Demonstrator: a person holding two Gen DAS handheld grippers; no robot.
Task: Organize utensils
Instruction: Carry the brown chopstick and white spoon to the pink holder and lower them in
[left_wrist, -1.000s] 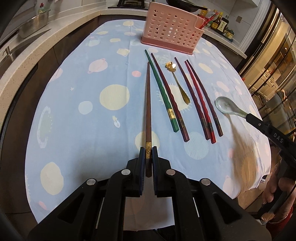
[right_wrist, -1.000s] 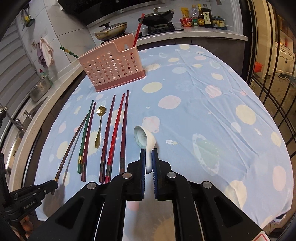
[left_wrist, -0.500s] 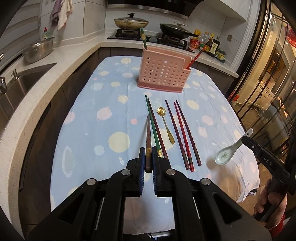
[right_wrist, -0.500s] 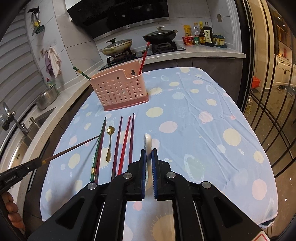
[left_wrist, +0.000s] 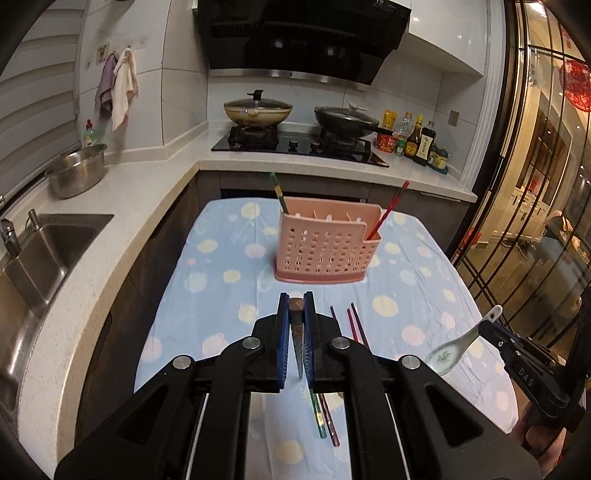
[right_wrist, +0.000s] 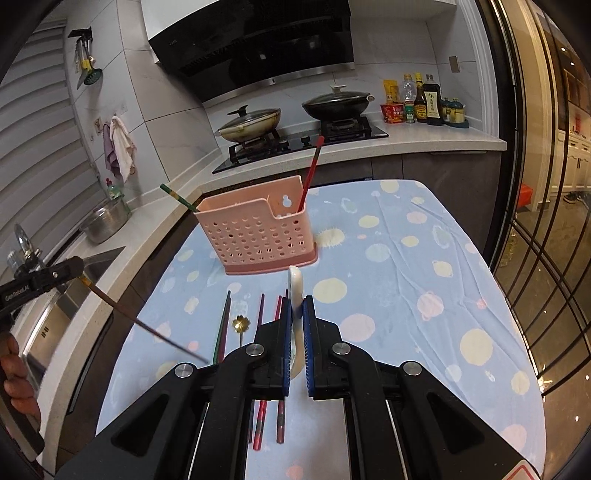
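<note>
My left gripper (left_wrist: 295, 300) is shut on the thick end of a dark brown chopstick (left_wrist: 296, 325), held in the air above the blue spotted tablecloth (left_wrist: 221, 295); from the right wrist view the chopstick (right_wrist: 147, 328) slants down from that gripper (right_wrist: 79, 267). My right gripper (right_wrist: 295, 301) is shut on the handle of a white ceramic spoon (right_wrist: 295, 284), whose bowl (left_wrist: 447, 356) hangs low. The pink perforated basket (left_wrist: 325, 247) stands ahead with a green chopstick (left_wrist: 277, 192) and a red one (left_wrist: 391, 210) in it. Several chopsticks (right_wrist: 260, 314) and a gold spoon (right_wrist: 241, 325) lie on the cloth.
A sink (left_wrist: 48, 251) and a steel bowl (left_wrist: 75, 173) are on the counter at the left. Behind the table is a stove with two lidded pans (left_wrist: 258, 110) and sauce bottles (left_wrist: 421, 140). A glass door with dark bars (left_wrist: 535, 221) runs along the right.
Both grippers have lifted away from the table, the left with the brown chopstick and the right with the white spoon. Both views have tilted up, bringing the stove and hood into sight.
</note>
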